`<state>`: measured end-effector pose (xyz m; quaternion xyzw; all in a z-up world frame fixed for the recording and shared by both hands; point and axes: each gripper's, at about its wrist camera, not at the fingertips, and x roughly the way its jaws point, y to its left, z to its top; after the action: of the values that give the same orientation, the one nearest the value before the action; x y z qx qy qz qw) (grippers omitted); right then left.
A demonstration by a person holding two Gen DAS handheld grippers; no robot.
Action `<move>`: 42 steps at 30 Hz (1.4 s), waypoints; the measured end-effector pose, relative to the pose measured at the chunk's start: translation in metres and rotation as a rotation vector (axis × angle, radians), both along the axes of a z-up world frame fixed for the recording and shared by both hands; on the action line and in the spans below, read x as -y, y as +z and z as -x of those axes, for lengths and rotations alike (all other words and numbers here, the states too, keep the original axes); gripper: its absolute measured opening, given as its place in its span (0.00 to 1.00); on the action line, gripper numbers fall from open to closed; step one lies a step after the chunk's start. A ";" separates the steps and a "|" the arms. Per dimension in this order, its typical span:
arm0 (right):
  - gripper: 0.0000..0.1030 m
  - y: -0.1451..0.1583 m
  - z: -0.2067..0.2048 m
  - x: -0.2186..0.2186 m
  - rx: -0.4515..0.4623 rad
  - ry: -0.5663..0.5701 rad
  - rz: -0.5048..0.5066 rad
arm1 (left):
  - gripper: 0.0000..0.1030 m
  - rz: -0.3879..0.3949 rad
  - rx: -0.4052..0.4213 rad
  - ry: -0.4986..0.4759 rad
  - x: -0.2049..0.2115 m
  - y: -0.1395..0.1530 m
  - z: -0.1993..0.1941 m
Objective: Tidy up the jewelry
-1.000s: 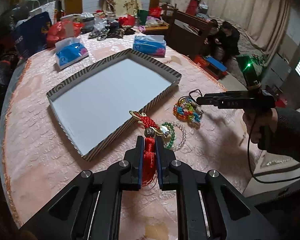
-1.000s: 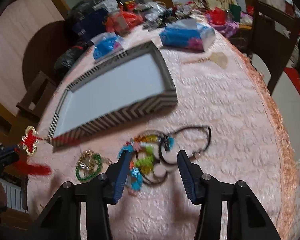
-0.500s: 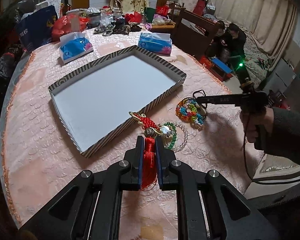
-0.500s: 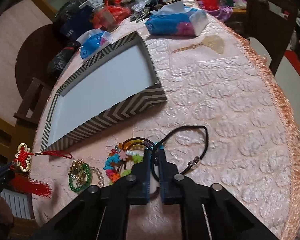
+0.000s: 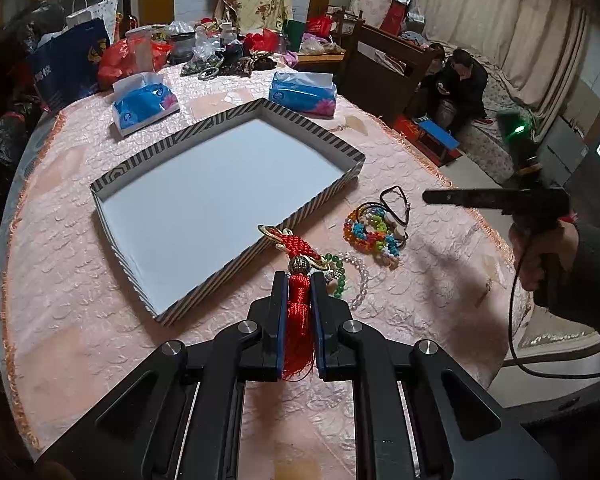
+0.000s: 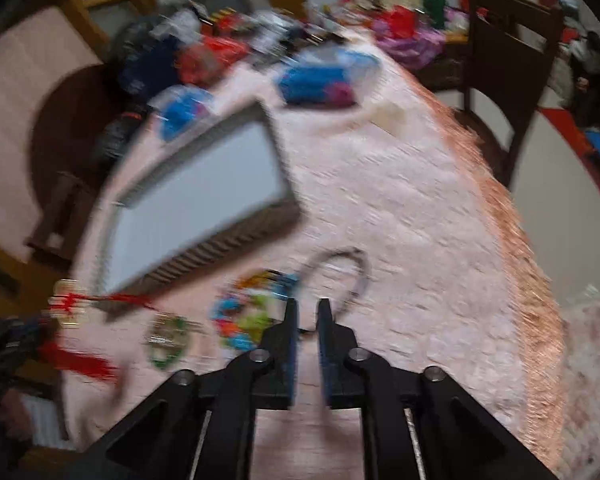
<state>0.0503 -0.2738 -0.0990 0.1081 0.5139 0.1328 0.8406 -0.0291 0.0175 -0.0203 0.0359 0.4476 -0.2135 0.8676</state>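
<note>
My left gripper (image 5: 299,276) is shut on the red tassel (image 5: 298,320) of a knotted ornament whose knot (image 5: 296,242) hangs over the near rim of the striped tray (image 5: 204,132). A colourful bead bracelet (image 5: 370,232), a black cord (image 5: 396,200) and green beads (image 5: 340,276) lie on the cloth to the right. My right gripper (image 6: 308,306) hovers just behind the bead bracelet (image 6: 248,312) and the black cord (image 6: 356,268). Its jaws are opening, with a narrow gap and nothing gripped. The right wrist view is blurred.
Two blue tissue packs (image 5: 144,100) (image 5: 302,92) sit beyond the tray, with bags and clutter at the table's far end. The fringed table edge (image 6: 532,280) runs on the right, a dark chair (image 6: 512,40) behind it. A person sits across the room (image 5: 460,80).
My right gripper shut by the black cord, then drew back and up with its jaws parting slightly. The beads and cord stay on the cloth. The left gripper keeps holding the tassel.
</note>
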 end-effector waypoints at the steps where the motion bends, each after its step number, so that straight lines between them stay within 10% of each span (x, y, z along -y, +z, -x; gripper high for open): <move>1: 0.36 -0.007 0.000 0.004 -0.023 -0.019 0.016 | 0.10 0.002 0.005 -0.002 -0.001 0.002 0.002; 18: 0.43 -0.033 -0.020 0.000 -0.047 -0.039 0.018 | 0.10 -0.011 -0.038 0.083 -0.018 -0.006 0.020; 33: 0.06 -0.036 -0.015 -0.018 0.064 0.098 0.239 | 0.09 -0.004 -0.041 0.098 -0.021 -0.006 0.015; 42: 0.05 0.024 0.021 0.002 0.110 0.055 0.119 | 0.09 0.042 -0.007 0.060 -0.012 0.005 0.006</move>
<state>0.0292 -0.2754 -0.0747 0.0364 0.4769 0.1305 0.8684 -0.0353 0.0300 -0.0152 0.0034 0.4467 -0.1970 0.8727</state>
